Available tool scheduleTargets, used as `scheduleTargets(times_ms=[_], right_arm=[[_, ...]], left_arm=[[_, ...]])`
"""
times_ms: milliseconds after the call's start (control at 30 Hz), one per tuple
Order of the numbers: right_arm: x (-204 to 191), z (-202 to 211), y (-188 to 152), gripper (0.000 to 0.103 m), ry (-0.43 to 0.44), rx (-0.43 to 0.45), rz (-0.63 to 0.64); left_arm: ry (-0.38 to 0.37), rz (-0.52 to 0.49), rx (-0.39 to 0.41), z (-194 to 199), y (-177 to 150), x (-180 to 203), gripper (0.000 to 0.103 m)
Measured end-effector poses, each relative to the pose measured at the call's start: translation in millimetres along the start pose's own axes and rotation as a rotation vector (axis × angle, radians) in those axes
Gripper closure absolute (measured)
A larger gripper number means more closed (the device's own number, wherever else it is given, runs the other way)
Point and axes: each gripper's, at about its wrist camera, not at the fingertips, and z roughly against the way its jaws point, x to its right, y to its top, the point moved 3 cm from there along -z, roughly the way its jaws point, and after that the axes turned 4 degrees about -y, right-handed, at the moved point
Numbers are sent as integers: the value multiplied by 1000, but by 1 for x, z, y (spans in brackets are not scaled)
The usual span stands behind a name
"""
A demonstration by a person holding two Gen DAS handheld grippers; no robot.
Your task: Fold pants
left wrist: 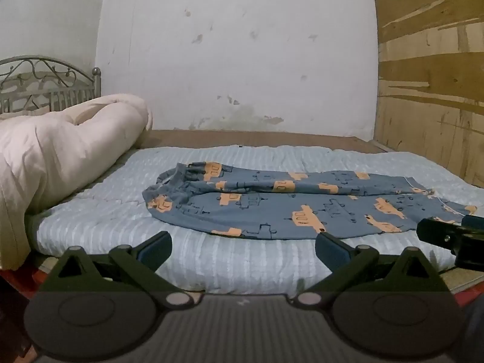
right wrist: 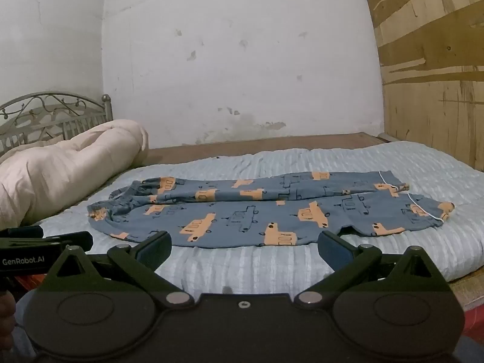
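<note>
Blue pants (left wrist: 287, 202) with orange vehicle prints lie flat on the light blue bedspread (left wrist: 121, 211), waistband to the left, leg cuffs to the right, one leg lying alongside the other. They also show in the right wrist view (right wrist: 257, 211). My left gripper (left wrist: 243, 248) is open and empty, just short of the pants' near edge. My right gripper (right wrist: 243, 248) is open and empty, near the same edge further right. The right gripper's body shows at the right of the left wrist view (left wrist: 450, 236); the left gripper's body shows at the left of the right wrist view (right wrist: 45, 245).
A rolled pale pink duvet (left wrist: 60, 157) lies on the left of the bed before a metal headboard (left wrist: 48, 84). A stained white wall (left wrist: 242, 60) stands behind, a plywood panel (left wrist: 429, 90) on the right. The bedspread's front edge (right wrist: 272, 281) is below my fingers.
</note>
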Motion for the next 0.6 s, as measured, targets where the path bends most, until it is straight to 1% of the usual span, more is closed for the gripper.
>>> scheduleTargets(times_ms=[300, 367, 600], right_arm=[[1, 0, 0, 1, -5, -1, -3], [1, 1, -1, 1, 0, 2, -3], [1, 0, -1, 1, -1, 4, -2]], left_arm=[[6, 1, -8, -3, 1, -3, 1], [4, -4, 1, -1, 2, 3, 1], [4, -4, 1, -2, 3, 3, 1]])
